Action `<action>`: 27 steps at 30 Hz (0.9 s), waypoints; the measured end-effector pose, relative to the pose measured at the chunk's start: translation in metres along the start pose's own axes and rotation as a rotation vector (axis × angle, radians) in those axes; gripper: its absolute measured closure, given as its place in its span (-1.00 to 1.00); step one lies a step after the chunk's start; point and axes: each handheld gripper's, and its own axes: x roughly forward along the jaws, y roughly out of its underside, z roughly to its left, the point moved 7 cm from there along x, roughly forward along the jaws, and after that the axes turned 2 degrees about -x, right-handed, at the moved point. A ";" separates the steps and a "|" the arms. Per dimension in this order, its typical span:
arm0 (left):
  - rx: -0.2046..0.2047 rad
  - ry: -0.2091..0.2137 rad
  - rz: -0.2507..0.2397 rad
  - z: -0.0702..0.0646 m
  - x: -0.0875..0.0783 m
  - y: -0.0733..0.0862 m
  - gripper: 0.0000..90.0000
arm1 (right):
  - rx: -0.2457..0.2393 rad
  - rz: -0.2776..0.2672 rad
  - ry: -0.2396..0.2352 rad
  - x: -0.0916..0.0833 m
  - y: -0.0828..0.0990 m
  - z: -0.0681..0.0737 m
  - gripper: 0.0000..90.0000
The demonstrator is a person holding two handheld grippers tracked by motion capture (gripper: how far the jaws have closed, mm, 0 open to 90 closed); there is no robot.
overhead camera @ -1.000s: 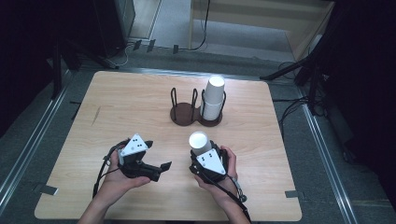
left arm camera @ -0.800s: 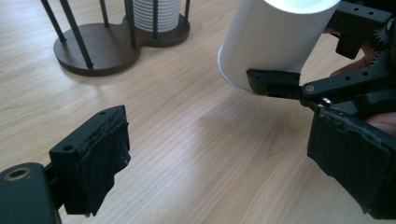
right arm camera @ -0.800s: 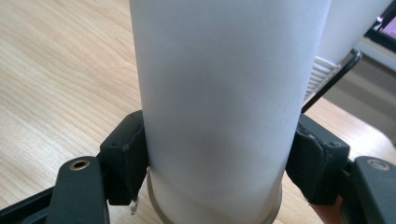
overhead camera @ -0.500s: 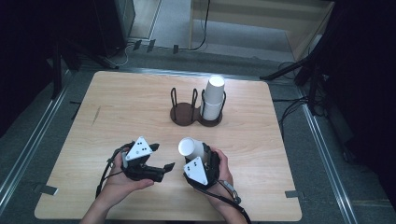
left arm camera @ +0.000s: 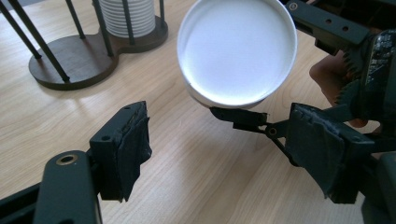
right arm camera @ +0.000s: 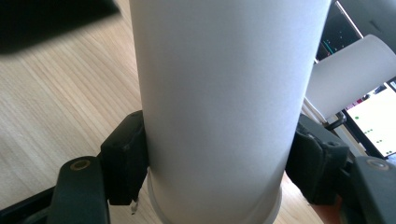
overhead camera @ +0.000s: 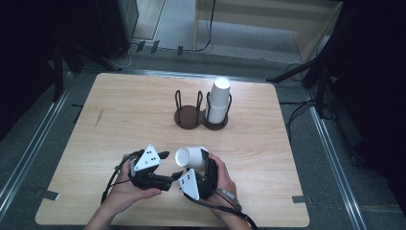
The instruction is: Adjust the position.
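The right gripper (overhead camera: 198,160) clamps a white paper cup (overhead camera: 190,156) by its sides, tipped over so its flat bottom faces left, near the table's (overhead camera: 119,115) near edge. Just left of it, the left gripper (overhead camera: 166,167) has just been closing its jaws, which stand apart with nothing between them. Farther off, a dark two-ring holder (overhead camera: 189,117) carries a stack of cups (overhead camera: 219,100) in its right ring

The cup (overhead camera: 190,156) looked like matt white paper, smooth. The table (overhead camera: 129,110) was pale wood with fine grain and a satin sheen. The holder (overhead camera: 194,117) had a dark wooden base and 2 sets of thin black metal rods.
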 end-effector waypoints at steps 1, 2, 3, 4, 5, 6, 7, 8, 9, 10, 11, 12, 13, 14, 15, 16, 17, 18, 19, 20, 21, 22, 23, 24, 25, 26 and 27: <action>0.004 0.003 0.000 -0.001 0.001 0.000 -0.50 | -0.006 0.000 0.002 0.000 0.000 0.000 -0.35; 0.004 0.003 0.000 -0.001 0.001 0.000 -0.50 | -0.006 0.000 0.002 0.000 0.000 0.000 -0.35; 0.012 0.004 0.001 -0.002 0.001 0.000 -0.48 | -0.027 -0.011 0.000 -0.001 -0.002 0.003 -0.35; 0.018 0.005 0.003 -0.002 0.001 0.001 -0.48 | -0.034 -0.016 -0.002 -0.002 -0.002 0.004 -0.35; 0.020 0.008 0.002 -0.002 0.001 0.001 -0.48 | -0.043 -0.023 -0.003 -0.002 -0.003 0.005 -0.35; 0.022 0.010 0.002 -0.003 0.001 0.001 -0.46 | -0.048 -0.025 -0.009 -0.003 -0.003 0.007 -0.35; 0.020 0.011 0.000 -0.003 0.001 0.001 -0.45 | -0.050 -0.031 -0.012 -0.003 -0.004 0.009 -0.35; 0.020 0.011 0.000 -0.003 0.001 0.001 -0.44 | -0.050 -0.031 -0.012 -0.003 -0.004 0.009 -0.35; 0.020 0.013 -0.003 -0.003 0.001 0.001 -0.44 | -0.055 -0.032 -0.015 -0.003 -0.004 0.010 -0.35; 0.018 0.012 -0.006 -0.003 0.001 0.000 -0.41 | -0.065 -0.036 -0.019 -0.004 -0.005 0.013 -0.35; 0.018 0.016 -0.009 -0.003 0.000 0.000 -0.39 | -0.079 -0.042 -0.032 -0.004 -0.006 0.017 -0.35; 0.020 0.018 -0.007 -0.003 0.000 0.000 -0.38 | -0.077 -0.044 -0.031 -0.004 -0.006 0.019 -0.35; 0.024 0.020 -0.007 -0.004 0.000 0.000 -0.37 | -0.083 -0.045 -0.036 -0.005 -0.007 0.020 -0.35; 0.024 0.020 -0.007 -0.004 0.000 0.000 -0.35 | -0.083 -0.045 -0.036 -0.005 -0.007 0.020 -0.35; 0.025 0.023 -0.006 -0.004 0.000 0.001 -0.35 | -0.091 -0.049 -0.037 -0.005 -0.007 0.021 -0.35; 0.025 0.023 -0.005 -0.004 0.000 0.001 -0.33 | -0.090 -0.051 -0.037 -0.005 -0.008 0.022 -0.35; 0.026 0.023 -0.004 -0.004 0.000 0.001 -0.33 | -0.091 -0.053 -0.039 -0.005 -0.008 0.023 -0.35; 0.025 0.023 -0.006 -0.004 0.000 0.001 -0.33 | -0.091 -0.054 -0.041 -0.005 -0.008 0.023 -0.35; 0.024 0.025 -0.007 -0.004 0.000 0.001 -0.32 | -0.098 -0.055 -0.045 -0.006 -0.008 0.023 -0.35; 0.026 0.028 -0.005 -0.004 0.000 0.001 -0.31 | -0.099 -0.057 -0.047 -0.006 -0.008 0.024 -0.35; 0.025 0.030 -0.004 -0.004 0.000 0.001 -0.30 | -0.101 -0.063 -0.050 -0.006 -0.009 0.024 -0.35; 0.025 0.030 -0.004 -0.004 0.000 0.001 -0.30 | -0.101 -0.063 -0.050 -0.006 -0.009 0.024 -0.35; 0.030 0.034 -0.001 -0.004 0.000 0.001 -0.30 | -0.107 -0.070 -0.050 -0.007 -0.009 0.025 -0.36; 0.030 0.036 0.000 -0.004 0.000 0.001 -0.29 | -0.108 -0.070 -0.050 -0.007 -0.009 0.025 -0.36; 0.032 0.039 -0.002 -0.004 0.000 0.001 -0.29 | -0.107 -0.072 -0.051 -0.007 -0.009 0.025 -0.37; 0.034 0.041 -0.004 -0.004 0.000 0.001 -0.28 | -0.105 -0.073 -0.054 -0.007 -0.009 0.025 -0.37; 0.034 0.044 -0.003 -0.004 0.000 0.001 -0.28 | -0.106 -0.075 -0.054 -0.007 -0.009 0.025 -0.38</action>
